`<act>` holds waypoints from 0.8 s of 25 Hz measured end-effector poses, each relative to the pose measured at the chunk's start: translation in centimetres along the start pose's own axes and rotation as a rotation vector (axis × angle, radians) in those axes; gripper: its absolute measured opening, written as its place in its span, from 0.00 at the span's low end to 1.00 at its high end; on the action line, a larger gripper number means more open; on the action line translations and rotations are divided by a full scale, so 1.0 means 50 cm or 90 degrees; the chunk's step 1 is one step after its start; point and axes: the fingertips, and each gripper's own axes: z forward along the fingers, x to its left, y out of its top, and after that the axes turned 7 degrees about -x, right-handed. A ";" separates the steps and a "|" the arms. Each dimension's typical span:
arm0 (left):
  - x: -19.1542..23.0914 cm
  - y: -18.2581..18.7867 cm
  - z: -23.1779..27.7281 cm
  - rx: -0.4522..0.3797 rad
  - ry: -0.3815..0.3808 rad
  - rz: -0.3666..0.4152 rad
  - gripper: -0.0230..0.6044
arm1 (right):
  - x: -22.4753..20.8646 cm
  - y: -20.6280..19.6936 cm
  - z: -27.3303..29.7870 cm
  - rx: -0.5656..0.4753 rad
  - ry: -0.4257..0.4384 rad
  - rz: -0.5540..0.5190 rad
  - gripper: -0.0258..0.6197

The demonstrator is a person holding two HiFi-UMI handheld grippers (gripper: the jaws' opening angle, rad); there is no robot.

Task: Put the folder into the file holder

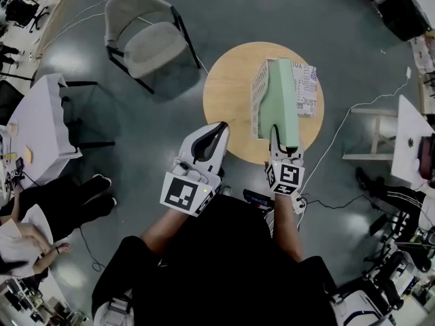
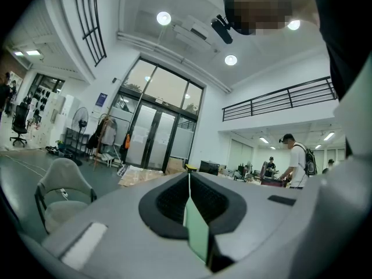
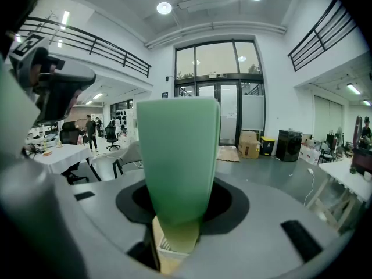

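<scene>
Legend: the round wooden tabletop, seen from above, carried the task's things near its centre. The thick green folder was upright, running from above the middle of the tabletop to its near edge. It sat over and just right of the white mesh file holder; whether its lower edge had entered a slot could not be told. A printed box stood beside them toward the right edge. The left gripper hung at the near-left edge, jaws closed together, with nothing of the task's in them. The right gripper held the folder's near end, jaws clamped across its thickness. The step in hand was judged to be lowering the folder into the holder. For a clean insertion the folder should probably be kept parallel with the dividers, lined up over one slot, then lowered slowly. The light holder looked likely to slide or tip if snagged, so the free left gripper might steady its wall.
</scene>
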 end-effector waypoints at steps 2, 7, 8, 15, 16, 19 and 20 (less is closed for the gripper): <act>0.002 0.001 0.003 0.000 0.002 -0.001 0.05 | 0.000 -0.001 0.004 0.003 0.001 -0.001 0.27; 0.007 -0.003 0.008 0.001 0.004 -0.003 0.05 | -0.001 -0.012 0.011 0.010 0.004 -0.002 0.28; 0.008 -0.005 0.009 0.001 0.004 -0.003 0.05 | -0.001 -0.015 0.013 0.012 0.004 -0.002 0.28; 0.011 -0.005 0.017 0.002 0.006 -0.002 0.05 | -0.003 -0.028 0.023 0.021 0.006 -0.005 0.28; 0.011 -0.005 0.016 0.002 0.007 -0.002 0.05 | -0.002 -0.029 0.024 0.023 0.006 -0.004 0.28; 0.012 -0.008 0.013 0.003 0.010 -0.004 0.05 | -0.001 -0.036 0.025 0.026 0.007 -0.005 0.28; 0.012 -0.010 0.012 0.003 0.010 -0.004 0.05 | -0.001 -0.038 0.025 0.027 0.007 -0.005 0.28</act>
